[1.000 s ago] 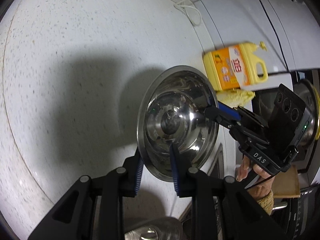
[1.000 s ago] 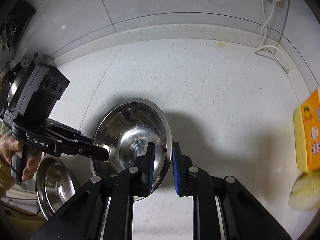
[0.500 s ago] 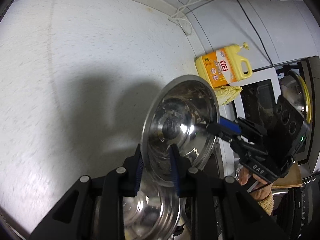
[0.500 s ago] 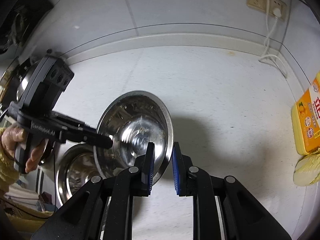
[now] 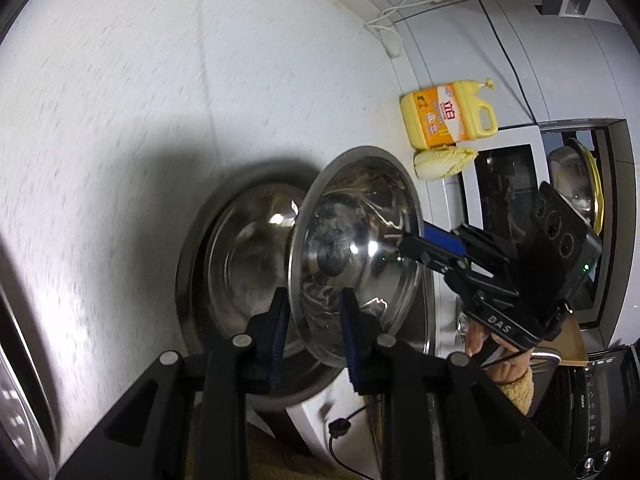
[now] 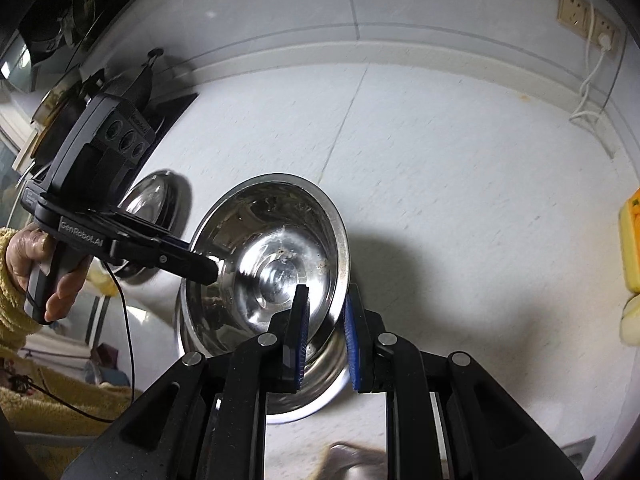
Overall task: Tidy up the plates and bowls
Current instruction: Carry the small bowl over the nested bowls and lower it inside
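A small steel bowl (image 5: 352, 248) hangs tilted above the white counter, gripped at its rim from two sides. My left gripper (image 5: 314, 320) is shut on the near rim, one pad inside and one outside. My right gripper (image 5: 414, 236) is shut on the opposite rim; in its own view it (image 6: 326, 312) clamps the bowl (image 6: 272, 248) at the lower right edge. The left gripper (image 6: 206, 270) bites the rim at the left there. A larger steel bowl (image 5: 236, 256) rests on the counter right beneath and behind the held one, partly hidden by it.
A yellow detergent bottle (image 5: 440, 120) and a cabbage (image 5: 444, 162) lie by a white microwave (image 5: 500, 176). A white cable (image 5: 388, 24) runs from wall sockets. Another steel vessel (image 6: 152, 200) sits near a black stove (image 6: 132, 88). A person's hand (image 6: 36, 264) holds the left grip.
Both grippers carried the small bowl sideways across the counter and a little upward. The larger steel bowl has come into view directly under it.
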`<state>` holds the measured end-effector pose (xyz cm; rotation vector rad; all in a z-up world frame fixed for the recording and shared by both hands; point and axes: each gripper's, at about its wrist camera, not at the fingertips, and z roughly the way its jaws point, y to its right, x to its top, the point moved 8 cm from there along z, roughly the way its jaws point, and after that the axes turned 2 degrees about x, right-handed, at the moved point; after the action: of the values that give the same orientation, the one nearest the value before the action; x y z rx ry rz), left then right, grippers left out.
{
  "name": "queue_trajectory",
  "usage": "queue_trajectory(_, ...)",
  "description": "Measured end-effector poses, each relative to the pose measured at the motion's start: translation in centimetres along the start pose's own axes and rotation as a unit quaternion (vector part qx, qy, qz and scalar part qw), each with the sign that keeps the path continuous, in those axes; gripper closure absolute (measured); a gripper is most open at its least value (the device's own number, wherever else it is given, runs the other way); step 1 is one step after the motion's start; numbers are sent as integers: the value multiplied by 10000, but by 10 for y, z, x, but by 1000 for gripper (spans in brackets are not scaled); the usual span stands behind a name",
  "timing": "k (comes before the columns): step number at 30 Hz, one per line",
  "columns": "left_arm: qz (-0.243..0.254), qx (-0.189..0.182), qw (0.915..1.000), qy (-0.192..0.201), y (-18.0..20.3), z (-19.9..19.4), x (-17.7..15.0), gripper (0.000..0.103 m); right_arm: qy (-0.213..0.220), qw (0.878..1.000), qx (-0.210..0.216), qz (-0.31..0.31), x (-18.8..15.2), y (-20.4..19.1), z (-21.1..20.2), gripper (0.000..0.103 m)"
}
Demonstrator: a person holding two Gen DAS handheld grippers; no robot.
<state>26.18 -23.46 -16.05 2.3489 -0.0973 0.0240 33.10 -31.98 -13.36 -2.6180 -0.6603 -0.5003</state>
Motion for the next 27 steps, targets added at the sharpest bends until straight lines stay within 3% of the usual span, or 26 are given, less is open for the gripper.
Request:
queue_trajectory(12,-115,434,9988,180,-15,3,-3,80,-286,9994,181,110,-27,-12,25,87)
queue_trajectory(18,124,877,9957,263,-18,13,-3,80,-291,9993,221,73,-26,-9,28,88)
queue_trajectory(24,622,1584,9845,427,-16,15,0,80,-284,9994,170,41,-27,-9,32,87)
queue_trajectory(27,775,1750,9801,526,-15,10,4,80,-229,9997,78,37,-27,-9,31,87)
